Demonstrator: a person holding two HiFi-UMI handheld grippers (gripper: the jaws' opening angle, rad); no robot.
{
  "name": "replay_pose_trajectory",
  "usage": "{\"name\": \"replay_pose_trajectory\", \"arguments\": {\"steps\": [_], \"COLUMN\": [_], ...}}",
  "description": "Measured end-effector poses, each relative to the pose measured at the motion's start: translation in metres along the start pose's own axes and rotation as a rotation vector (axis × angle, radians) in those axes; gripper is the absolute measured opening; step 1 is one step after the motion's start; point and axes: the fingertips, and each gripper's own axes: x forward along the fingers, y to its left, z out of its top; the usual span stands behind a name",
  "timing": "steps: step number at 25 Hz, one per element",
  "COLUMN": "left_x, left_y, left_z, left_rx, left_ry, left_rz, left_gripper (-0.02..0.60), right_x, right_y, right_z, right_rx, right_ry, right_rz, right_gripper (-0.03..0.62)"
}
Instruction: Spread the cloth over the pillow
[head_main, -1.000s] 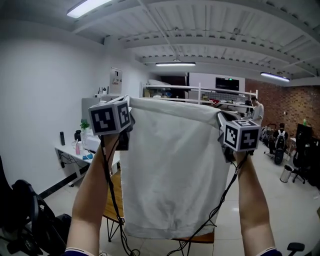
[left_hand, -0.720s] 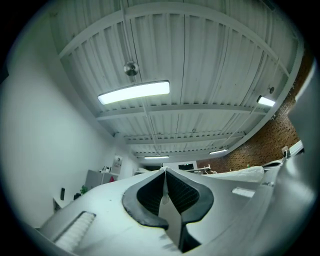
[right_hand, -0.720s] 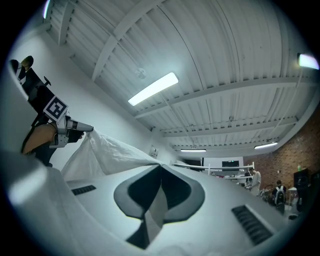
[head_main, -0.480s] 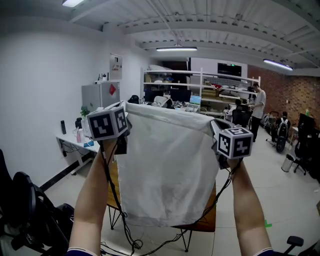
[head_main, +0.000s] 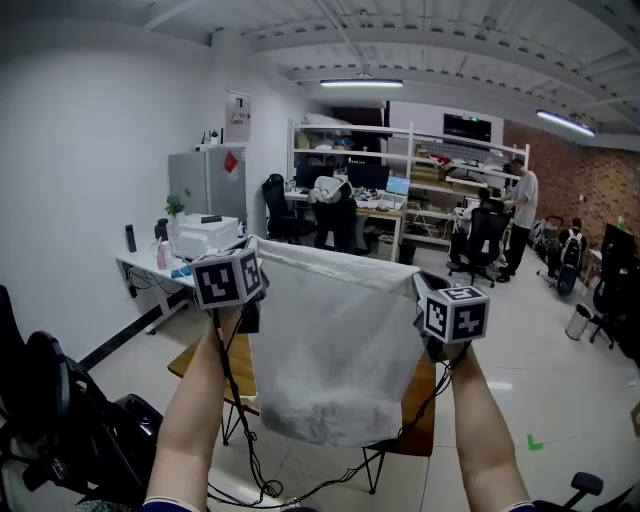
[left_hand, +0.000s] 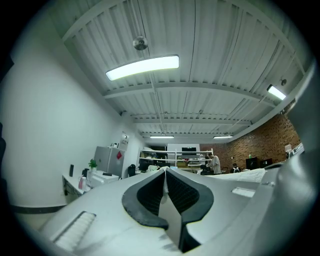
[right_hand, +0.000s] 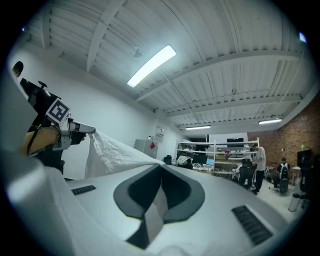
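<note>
lowered since before, left gripper (left_hand: 164, 174) and right gripper (right_hand: 159, 169) each clench a corner of one cloth (head_main: 340, 350)

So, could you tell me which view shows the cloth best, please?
The head view: the cloth hangs fully in view. The left gripper view shows only a pinched strip; the right gripper view, its top edge.

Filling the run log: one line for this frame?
left tool: shut on cloth | right tool: shut on cloth | cloth: hangs stretched between them | pillow: unseen
</note>
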Motion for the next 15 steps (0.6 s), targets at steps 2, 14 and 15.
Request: {"name": "replay_pose_trajectory", "arguments": {"steps": [2,14,15], "left_x": [0.003,0.030,0.032], "left_y": [0.002,0.006,0.006], "left_z": [-0.013,-0.081,-0.085], "left_rx": [-0.006,-0.017,-0.016], "left_ry": [0.007,0.132,0.137], "left_rz": [-0.004,-0.006,-0.005], "left_gripper": [0.014,0.014,0.014], "right_x": [0.004,0.025,0.027], "right_y": [0.002,-0.003,-0.003], "right_z": [-0.016,-0.091,-0.094], "right_rx": [0.014,0.078,0.081], "right_ry": [0.022,0.153,0.159], "right_rz": [0.005,0.002,0.002], "right_gripper": [0.020,0.020,0.020]}}
